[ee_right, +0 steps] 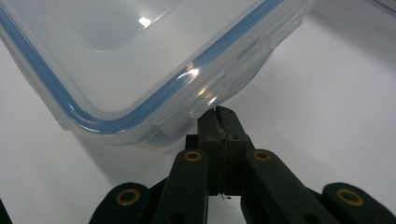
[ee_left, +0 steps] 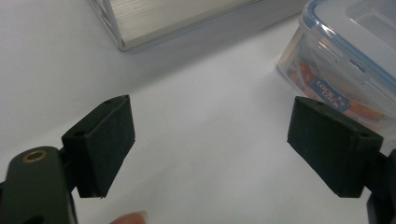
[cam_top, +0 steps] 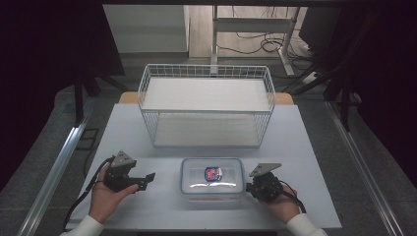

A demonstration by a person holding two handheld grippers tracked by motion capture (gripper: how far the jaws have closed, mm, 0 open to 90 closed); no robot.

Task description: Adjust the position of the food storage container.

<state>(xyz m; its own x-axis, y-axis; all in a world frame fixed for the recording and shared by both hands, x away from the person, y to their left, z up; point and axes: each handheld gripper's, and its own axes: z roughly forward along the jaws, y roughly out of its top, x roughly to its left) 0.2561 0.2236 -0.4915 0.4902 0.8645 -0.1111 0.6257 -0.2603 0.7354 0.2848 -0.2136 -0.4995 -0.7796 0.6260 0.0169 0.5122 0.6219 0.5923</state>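
On the table [cam_top: 123, 128], lidded container [cam_top: 212, 175] holds a packet [cam_top: 213, 173]

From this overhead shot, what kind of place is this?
Likely a lab or data-collection workspace: a white tabletop set on grey flooring, loose black cables trailing behind a metal desk frame, and handheld black two-jaw grippers at a staged clear plastic lidded container.

**Clear, blue, black and white**

The container [cam_top: 212, 176] is showing clear plastic, a blue-rimmed lid and a red-and-blue label. The black grippers are flanking it. The wire basket [cam_top: 206, 105] is gleaming white on the pale grey table [cam_top: 295, 147].
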